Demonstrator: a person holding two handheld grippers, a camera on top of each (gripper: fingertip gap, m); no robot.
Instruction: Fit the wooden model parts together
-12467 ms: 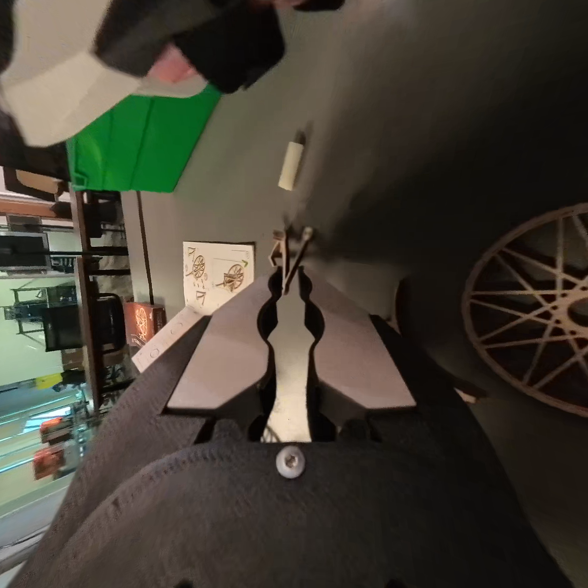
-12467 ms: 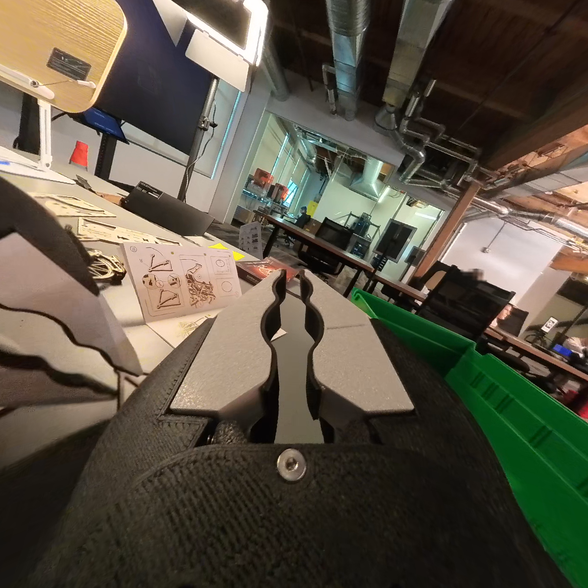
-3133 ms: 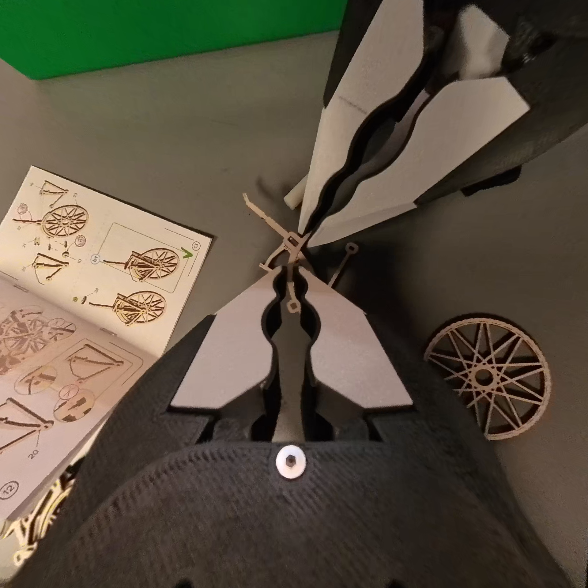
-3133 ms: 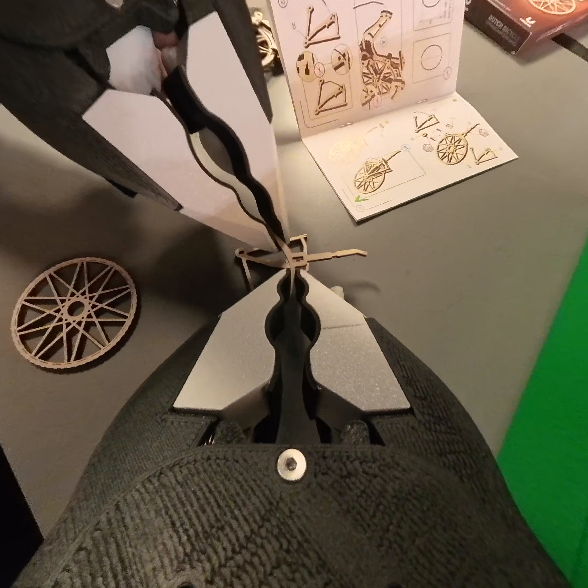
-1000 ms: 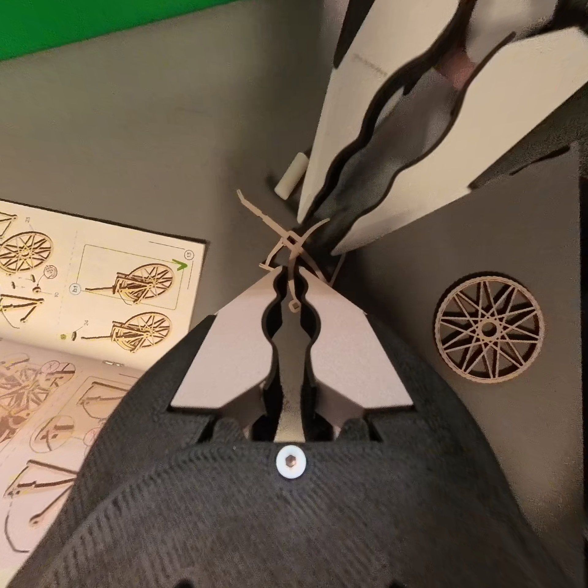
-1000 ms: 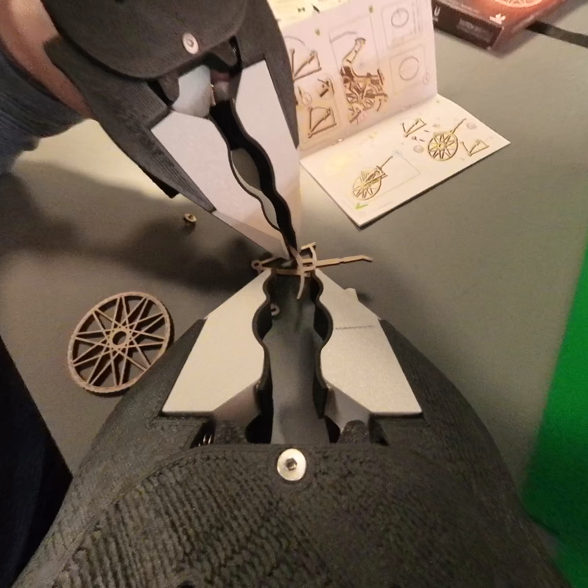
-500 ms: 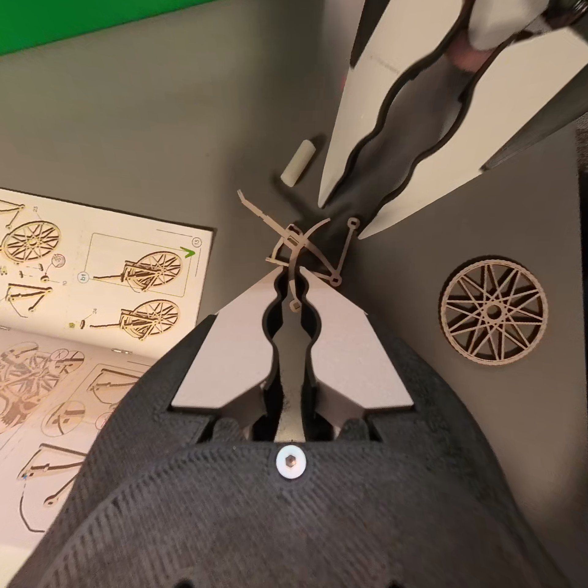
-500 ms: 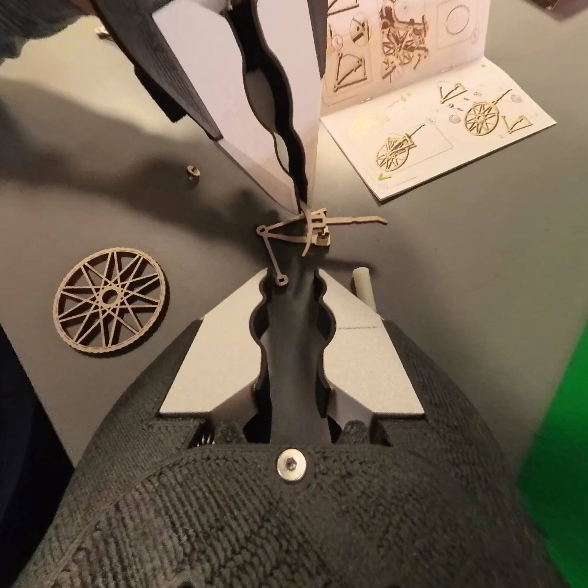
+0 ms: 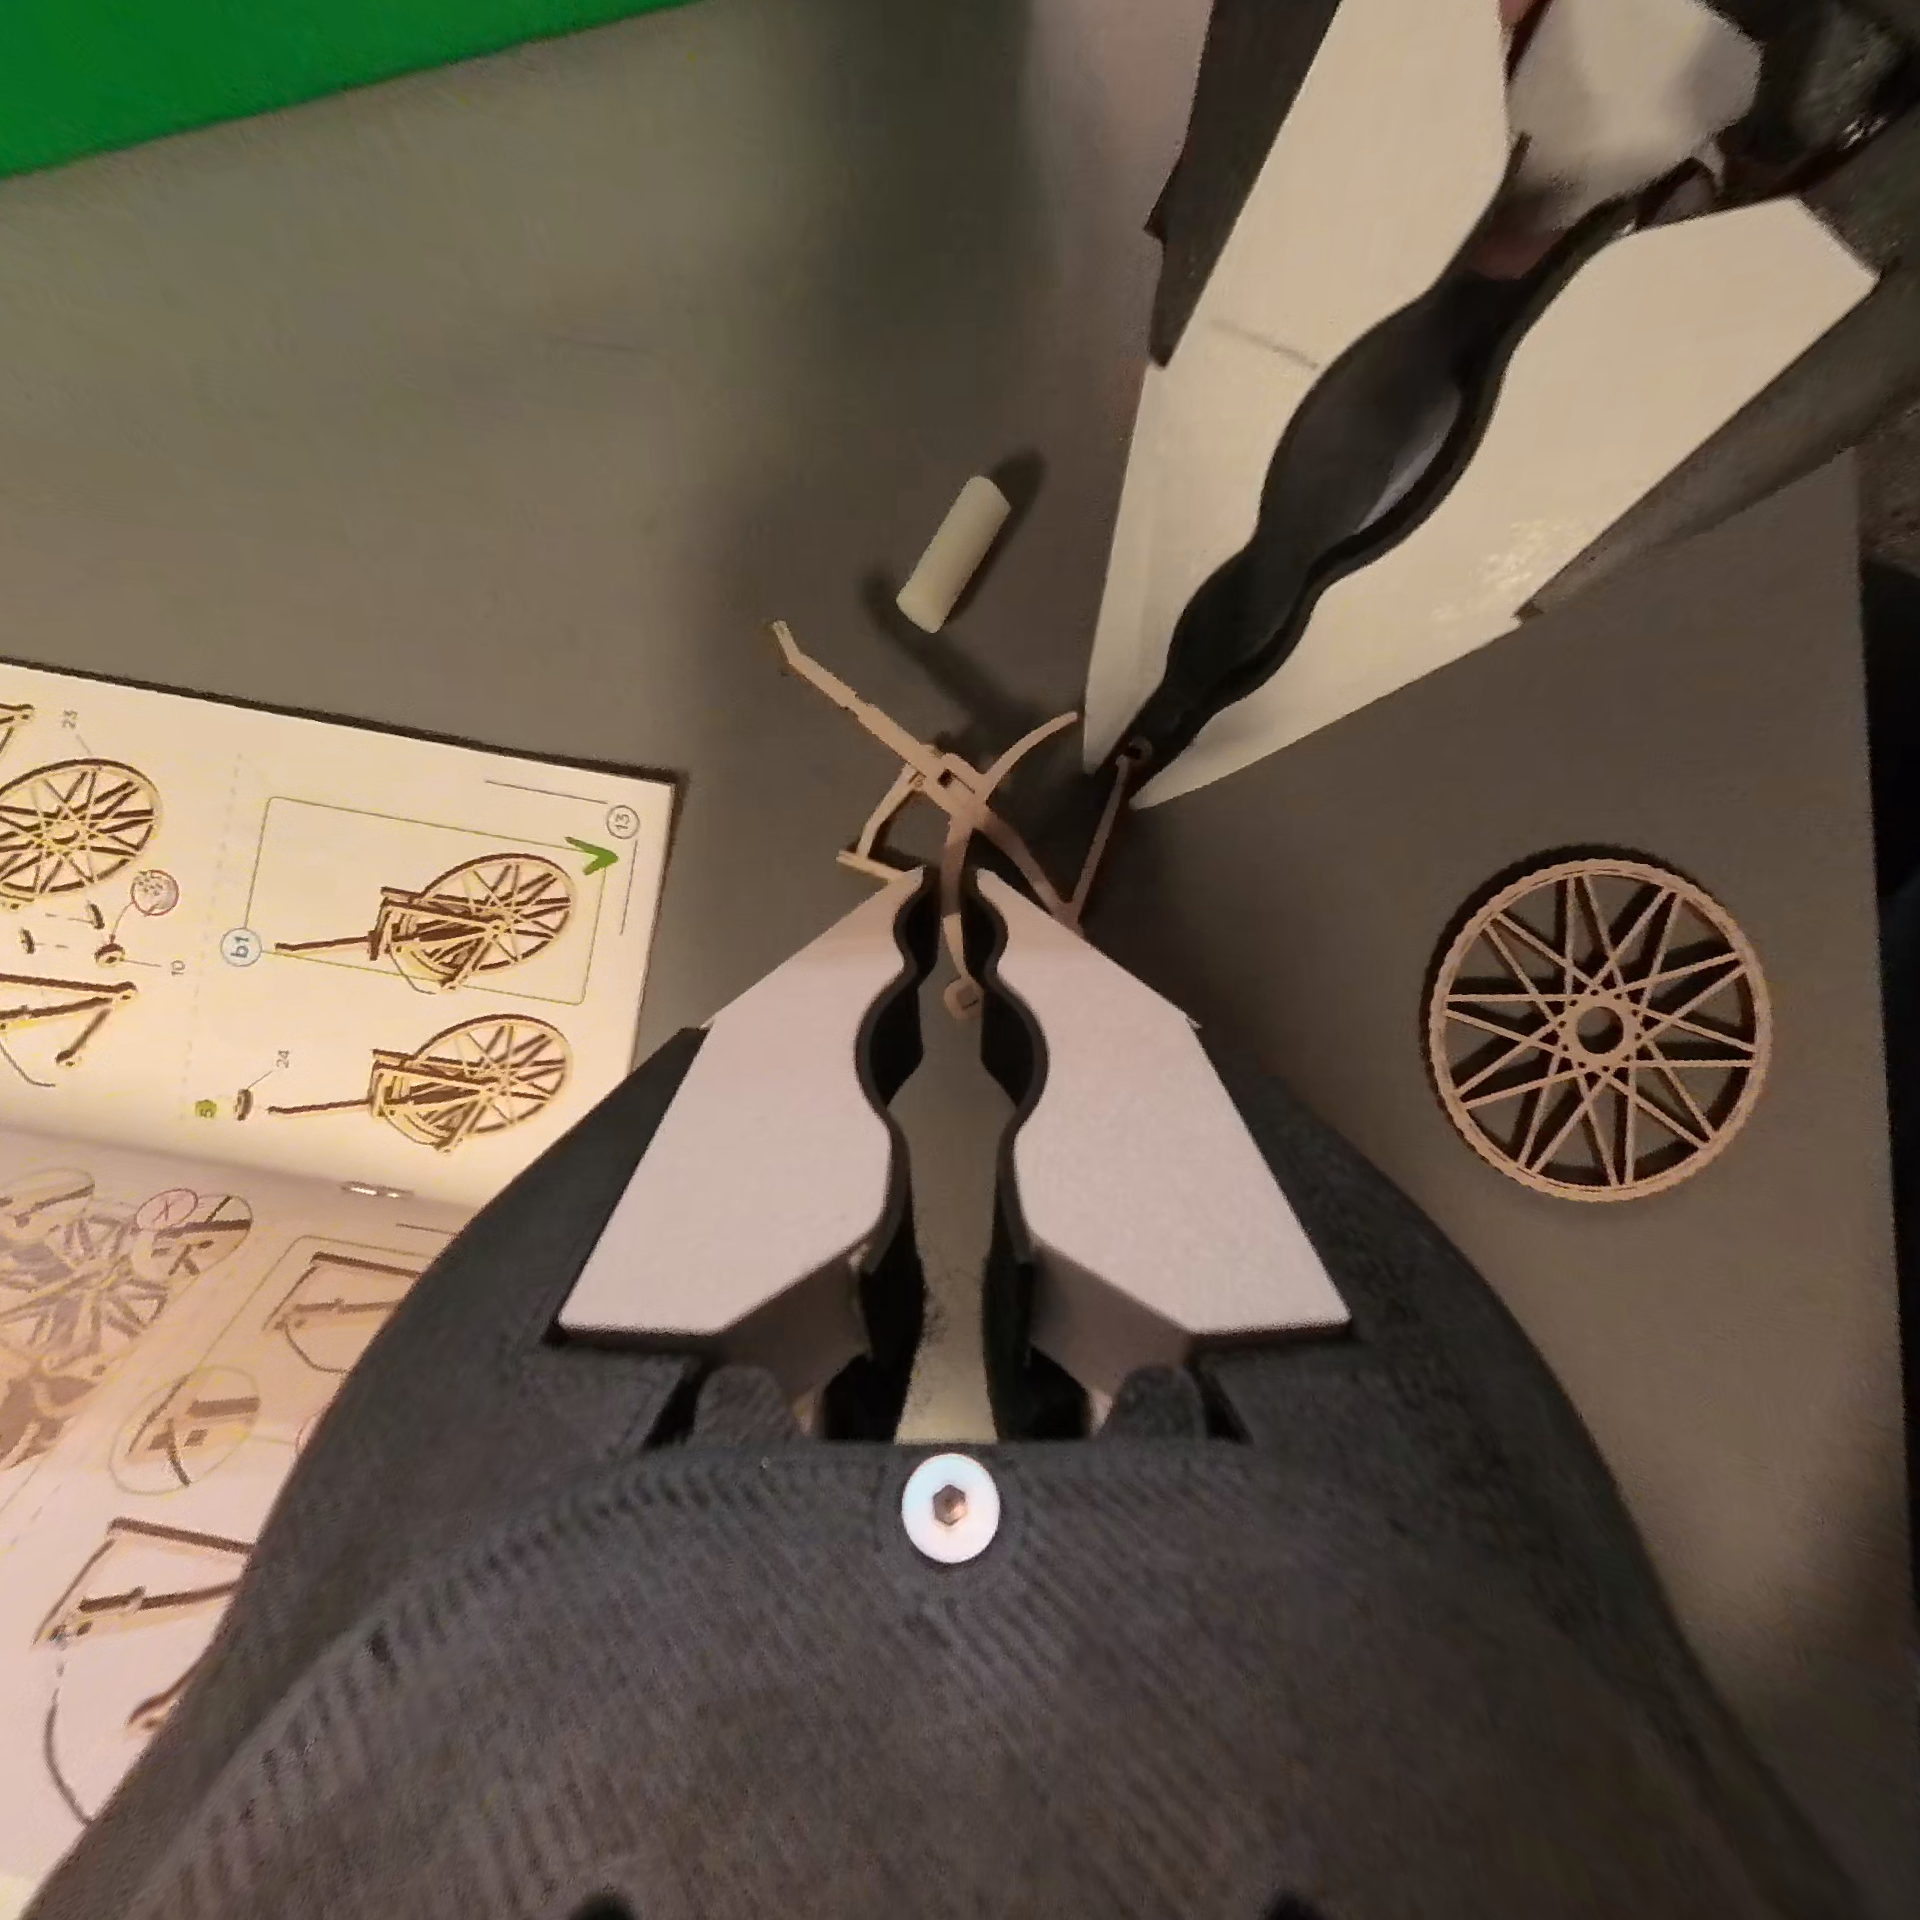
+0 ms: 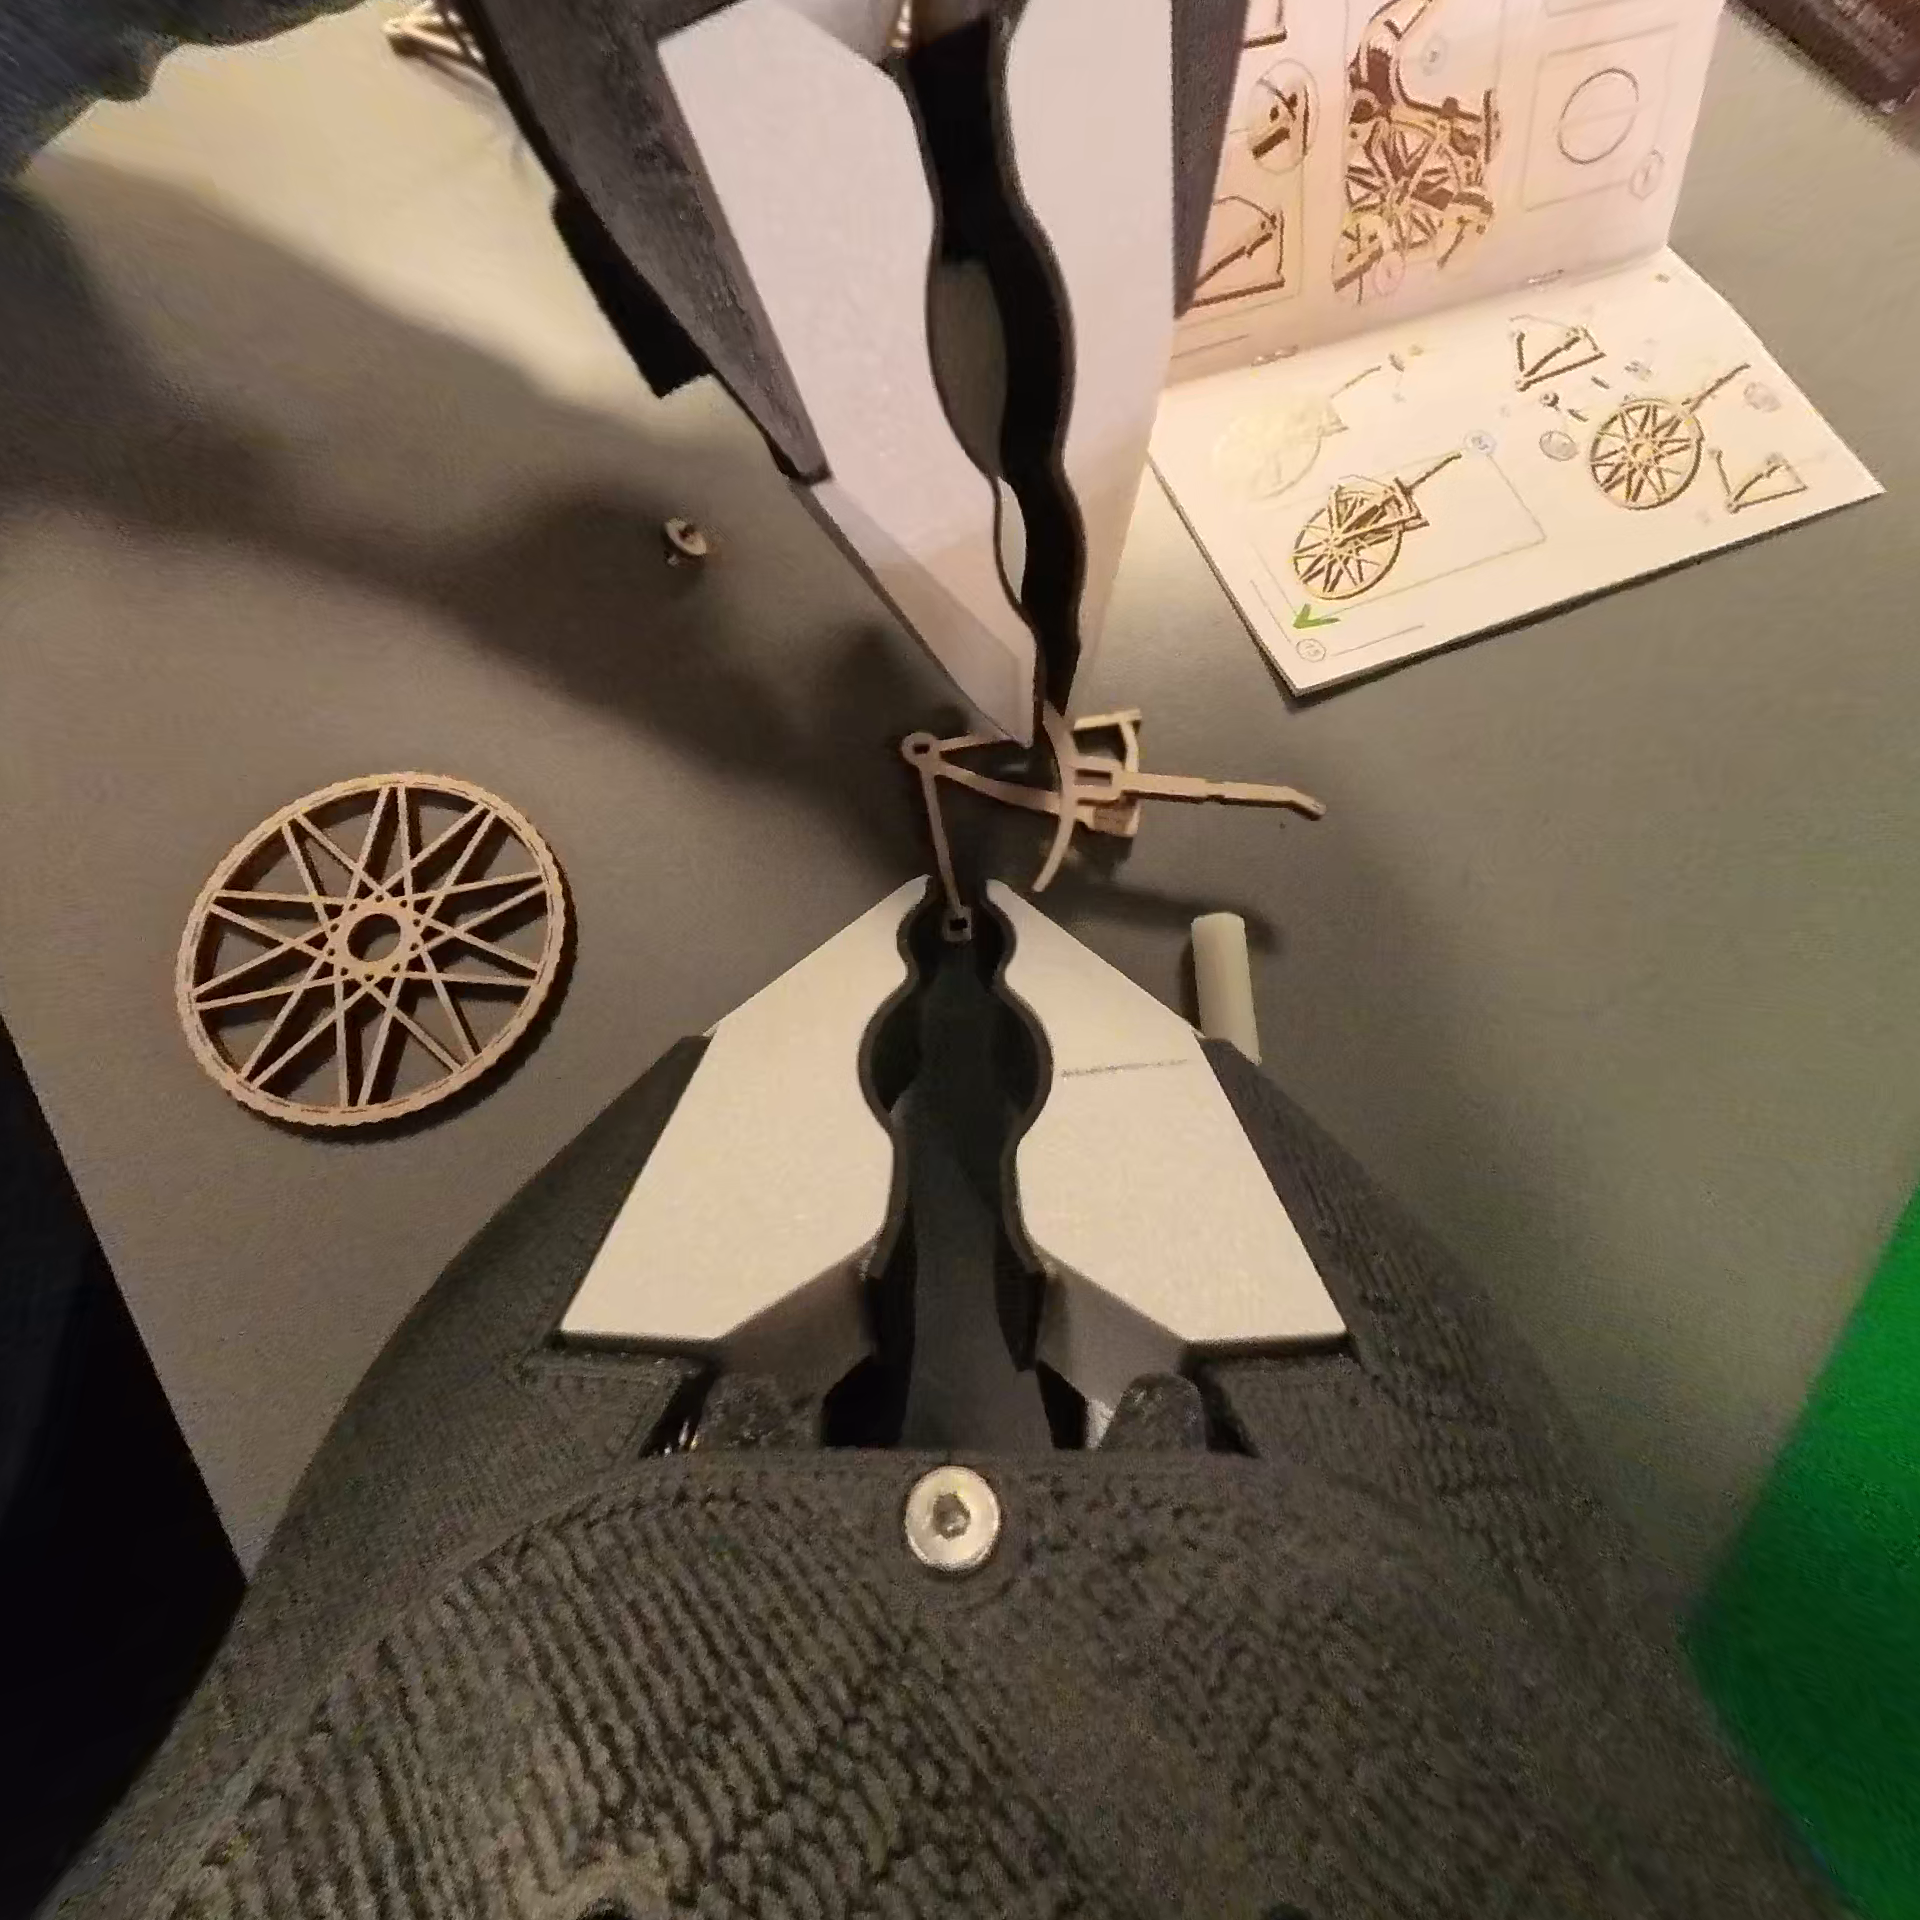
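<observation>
A thin wooden frame (image 9: pixel 940 790) of struts and a curved arc hangs just above the grey table. My left gripper (image 9: pixel 951 883) is shut on the frame's arc piece; it also shows in the right wrist view (image 10: pixel 1049 717), coming down from the top. My right gripper (image 10: pixel 958 891) is closed on the end of one thin strut (image 10: pixel 940 831) of the same frame; it shows in the left wrist view (image 9: pixel 1117 779) at upper right. A wooden spoked wheel (image 9: pixel 1600 1029) (image 10: pixel 374 945) lies flat on the table beside the grippers.
A short white peg (image 9: pixel 956 566) (image 10: pixel 1226 977) lies by the frame. An open instruction booklet (image 9: pixel 312 935) (image 10: pixel 1507 468) lies on the table. A small wooden ring (image 10: pixel 683 540) lies farther off. A green bin (image 9: pixel 208 73) (image 10: pixel 1849 1558) borders the table. The table edge (image 9: pixel 1860 935) runs near the wheel. Only a small space, under 4 cm, lies between the two pairs of fingers. The wooden spoked wheel (image 9: pixel 1600 1029) sits 10 centimetres or so from the ends of my right fingers. It is also in sight in the right wrist view (image 10: pixel 375 933).
My right gripper, open and drawn back half a second ago, has moved in and closed on the strut's end. My left gripper has kept its hold on the frame.
</observation>
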